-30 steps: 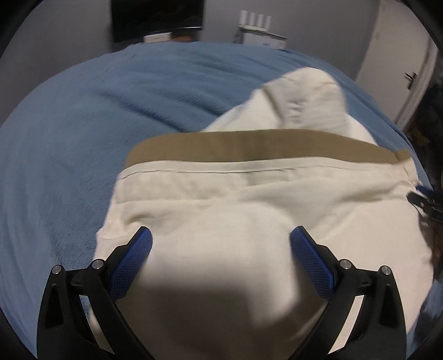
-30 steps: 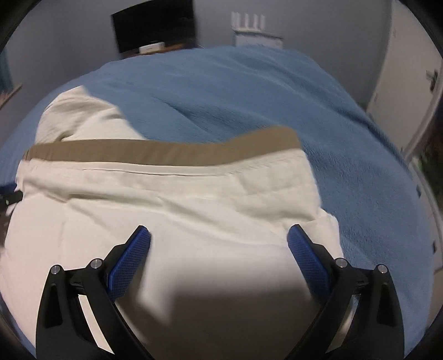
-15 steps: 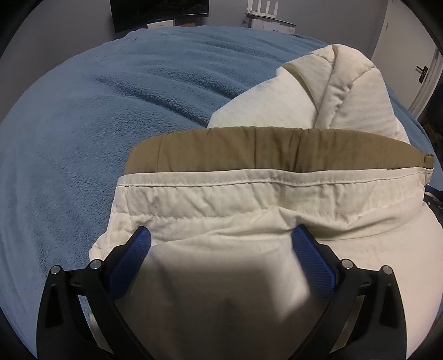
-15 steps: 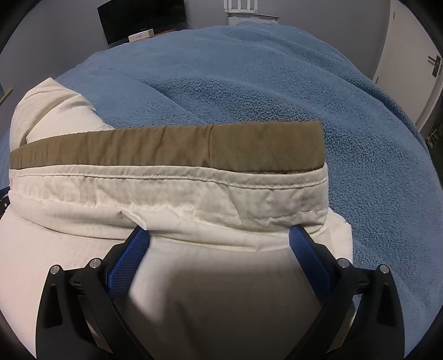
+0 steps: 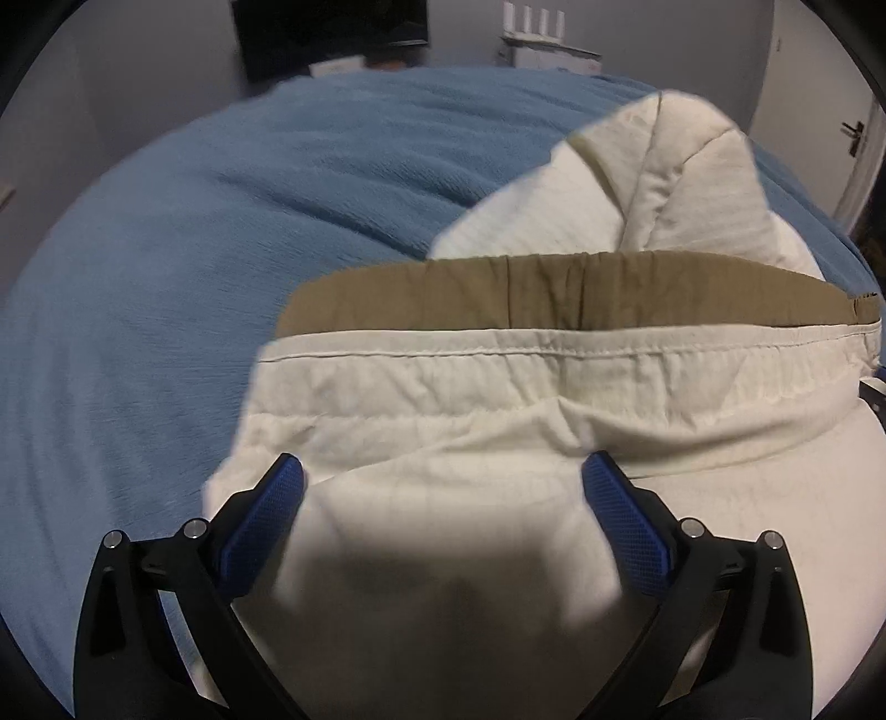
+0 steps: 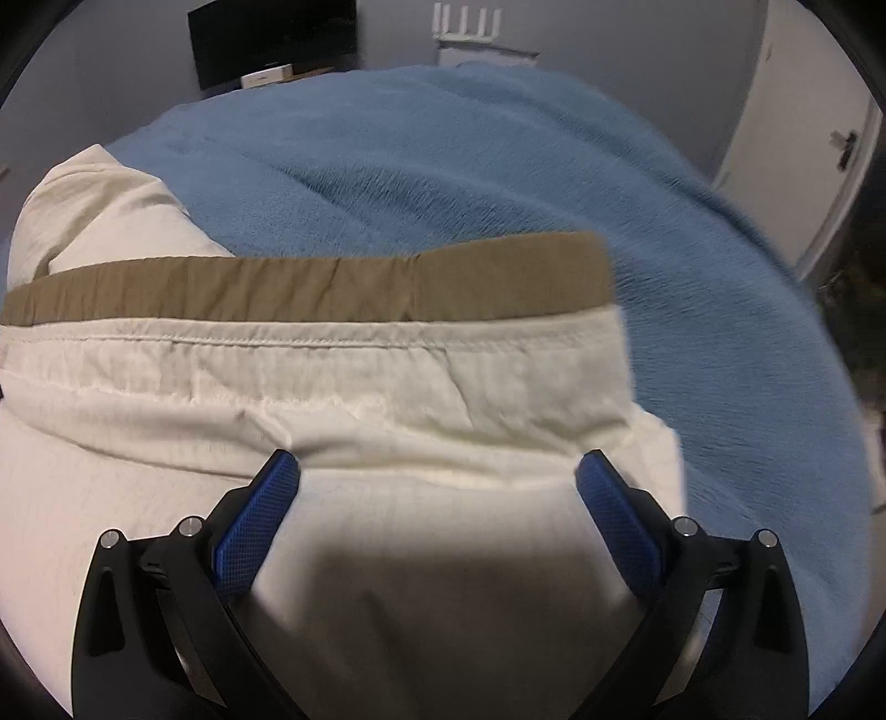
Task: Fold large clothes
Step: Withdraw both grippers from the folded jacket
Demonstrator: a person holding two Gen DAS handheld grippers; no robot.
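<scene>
A blue blanket (image 5: 166,288) covers the bed, with grey walls, a dark screen (image 6: 271,39) and a white door (image 6: 803,144) behind. Cream trousers (image 5: 498,399) lie folded on it, their tan waistband (image 5: 554,299) facing up. Their near part runs out of frame in both views. Only the left view shows a gripper part at the right edge. Left gripper (image 5: 443,487) and right gripper (image 6: 437,482) hover spread wide, grasping nothing.

Dim room light, strong fisheye bending, motion blur, dark vignetted corners.
</scene>
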